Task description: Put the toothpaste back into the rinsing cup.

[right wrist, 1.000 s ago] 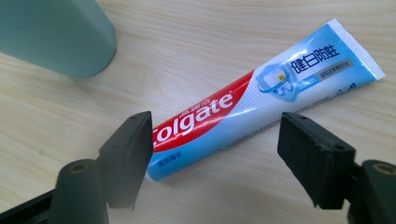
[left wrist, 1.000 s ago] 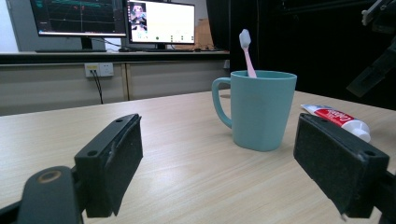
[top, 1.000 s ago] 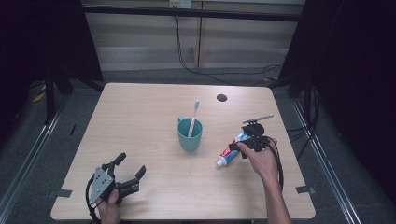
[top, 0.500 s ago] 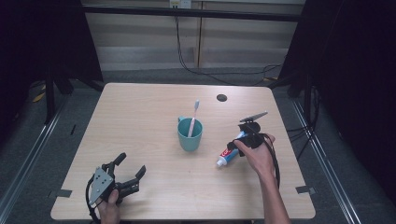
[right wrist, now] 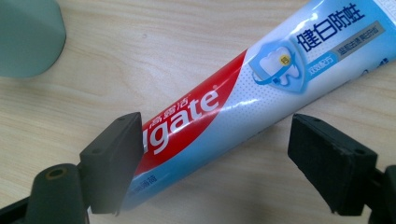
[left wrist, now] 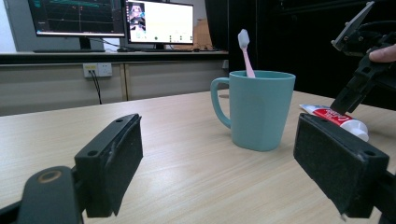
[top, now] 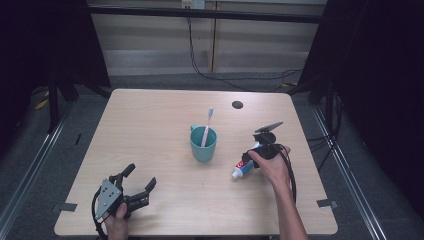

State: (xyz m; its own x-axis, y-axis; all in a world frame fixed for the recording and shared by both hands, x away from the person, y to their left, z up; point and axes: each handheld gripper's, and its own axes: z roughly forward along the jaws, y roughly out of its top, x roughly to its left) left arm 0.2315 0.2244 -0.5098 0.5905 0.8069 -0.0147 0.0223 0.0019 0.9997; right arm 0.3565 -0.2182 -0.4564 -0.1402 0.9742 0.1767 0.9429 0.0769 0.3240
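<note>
- High view: teal mug (top: 203, 145) with pink toothbrush (top: 206, 126) stands mid-table; toothpaste tube (top: 242, 168) lies just right of it, right gripper (top: 256, 152) poised over it.
- Left gripper view: left gripper (left wrist: 233, 175) spread wide, empty, facing the mug.
- Right gripper view: jaws wide apart, straddling the tube, nothing held. Step judged: pre-grasp; next, lower and close. Label reads "Colgate", with Chinese characters.

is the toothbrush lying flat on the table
No, the toothbrush stands tilted in the mug, head up, while the toothpaste lies on the table.

Teal mug (top: 203, 145), pink toothbrush (top: 206, 127), red-white-blue toothpaste tube (right wrist: 243, 98)
</note>
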